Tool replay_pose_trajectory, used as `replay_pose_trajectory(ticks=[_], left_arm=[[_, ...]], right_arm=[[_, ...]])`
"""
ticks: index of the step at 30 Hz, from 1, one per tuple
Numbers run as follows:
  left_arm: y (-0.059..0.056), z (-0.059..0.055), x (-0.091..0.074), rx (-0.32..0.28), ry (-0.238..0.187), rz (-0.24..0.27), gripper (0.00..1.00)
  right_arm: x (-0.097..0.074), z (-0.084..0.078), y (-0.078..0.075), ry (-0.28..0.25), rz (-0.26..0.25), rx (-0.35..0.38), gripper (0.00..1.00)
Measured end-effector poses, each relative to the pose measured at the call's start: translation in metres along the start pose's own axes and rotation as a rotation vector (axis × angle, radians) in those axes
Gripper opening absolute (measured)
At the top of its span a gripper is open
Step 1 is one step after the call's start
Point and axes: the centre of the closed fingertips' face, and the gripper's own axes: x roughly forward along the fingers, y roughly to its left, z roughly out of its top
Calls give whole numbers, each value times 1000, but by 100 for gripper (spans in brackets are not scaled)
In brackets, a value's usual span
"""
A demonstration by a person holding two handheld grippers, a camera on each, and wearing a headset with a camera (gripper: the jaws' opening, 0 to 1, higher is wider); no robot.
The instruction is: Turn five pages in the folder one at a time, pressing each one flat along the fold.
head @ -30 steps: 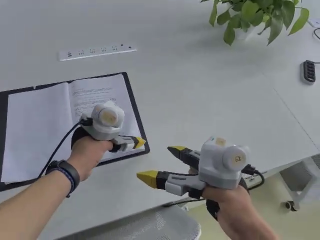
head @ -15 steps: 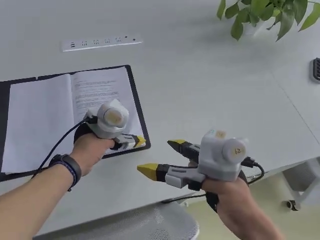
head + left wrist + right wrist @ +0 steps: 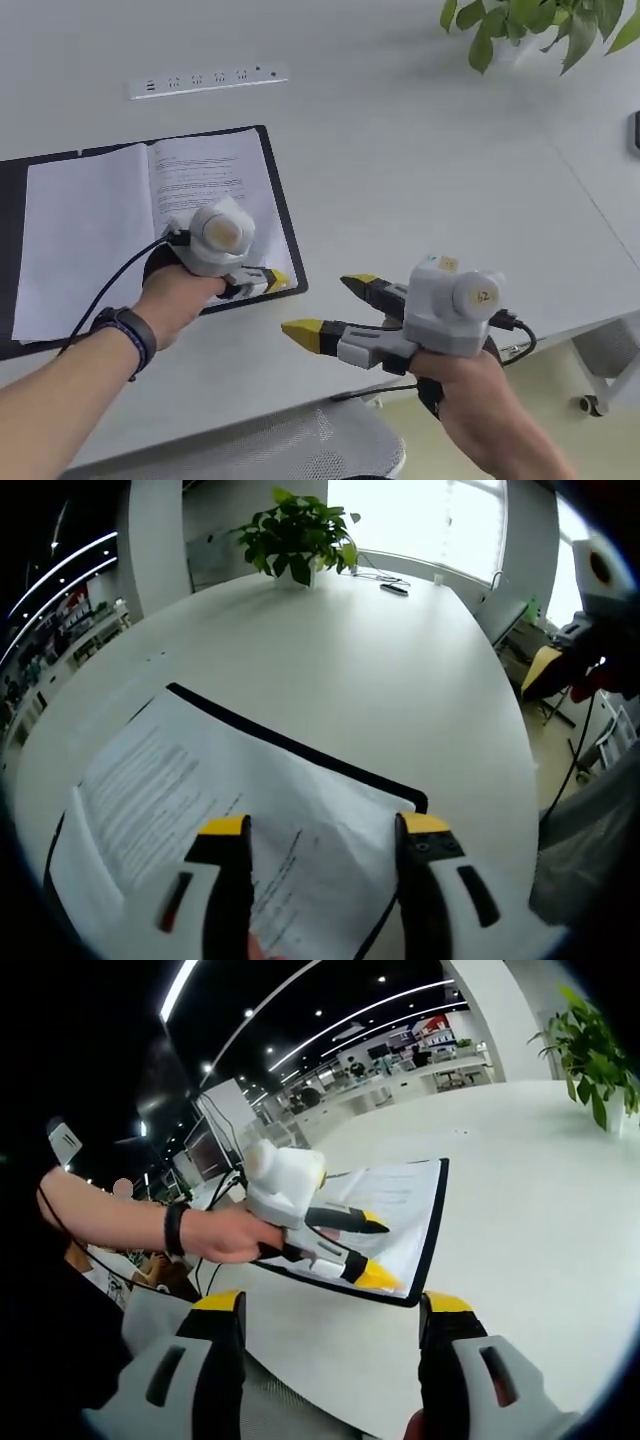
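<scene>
The black folder (image 3: 283,215) lies open on the white table at the left, with white printed pages (image 3: 205,175) spread flat. My left gripper (image 3: 262,282) hovers open over the lower right corner of the right page (image 3: 200,800). The left gripper view has its yellow-tipped jaws (image 3: 325,830) apart with the page corner between and beneath them. My right gripper (image 3: 330,308) stands open just right of the folder's corner, near the table's front edge, holding nothing. The right gripper view looks between its own jaws (image 3: 333,1305) at the left gripper (image 3: 375,1250) and the folder (image 3: 405,1200).
A white power strip (image 3: 207,80) lies behind the folder. A potted plant (image 3: 530,25) stands at the far right corner. A grey mesh chair back (image 3: 300,440) sits below the table's front edge. The white tabletop (image 3: 430,170) stretches right of the folder.
The head view has shifted slightly. Both grippers stay in about the same places beside the folder's lower right corner, and both remain open.
</scene>
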Motion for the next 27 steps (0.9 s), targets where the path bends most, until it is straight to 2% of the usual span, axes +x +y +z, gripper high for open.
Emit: replay_pose_trajectory(ticks=[7,15,18,23,27], left_arm=[[0,-3,-1,18,-1,-2,55],[9,-2,-2,-20,-35,19,46],[9,-2,-3,-23,-29,22,44],[9,-3,-4,-27,-40,31,42],[10,-3,-4,-30,-42,32,42]], right_arm=[[2,-2,-1,5,-1,6,69],[4,5,2,-6,10,7,68],[5,4,0,-6,9,9,68],[9,5,-5,-11,12,29,66],[19,12,-20,-19,10,41,64]])
